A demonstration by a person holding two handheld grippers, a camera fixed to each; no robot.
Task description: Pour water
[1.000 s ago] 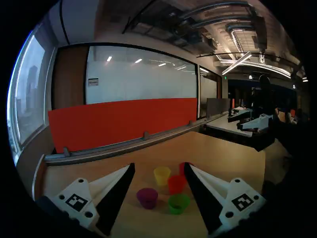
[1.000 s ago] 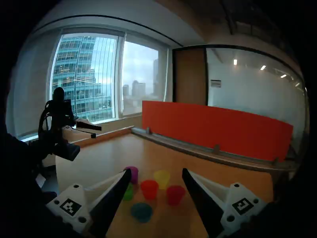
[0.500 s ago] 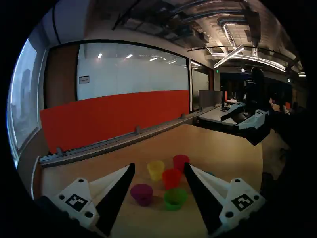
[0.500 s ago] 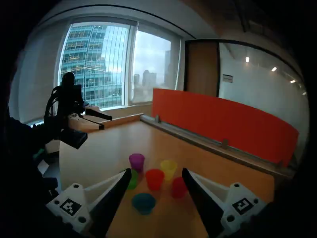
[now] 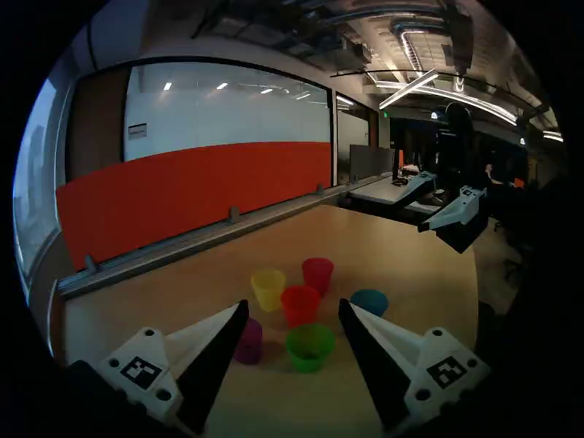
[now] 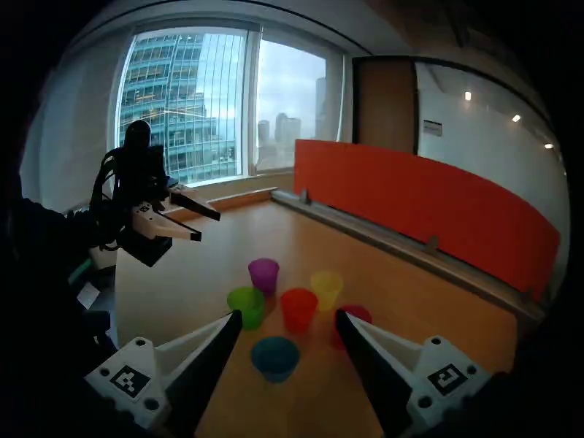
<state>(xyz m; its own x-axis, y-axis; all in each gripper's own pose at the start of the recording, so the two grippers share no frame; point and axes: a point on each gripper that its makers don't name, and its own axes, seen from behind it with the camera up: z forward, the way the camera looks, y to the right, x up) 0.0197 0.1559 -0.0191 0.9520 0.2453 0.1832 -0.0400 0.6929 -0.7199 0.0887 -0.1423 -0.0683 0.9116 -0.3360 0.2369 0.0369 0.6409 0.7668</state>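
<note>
Cups (image 6: 298, 308): six, differing colours, clustering on table (image 6: 233, 248), bare wood lying all around. Grippers: two, left gripper (image 5: 292, 303), right gripper (image 6: 287, 314), both hovering, fingers spread apart.

Both views look across the same cups (image 5: 300, 303)

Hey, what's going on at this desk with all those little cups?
Two handheld grippers hover above a wooden desk. The left gripper and the right gripper are both open, holding nothing. Six small cups stand clustered on the desk: purple cup, green cup, orange cup, yellow cup, red cup, blue cup. None is picked up yet, so pouring hasn't begun.
</note>
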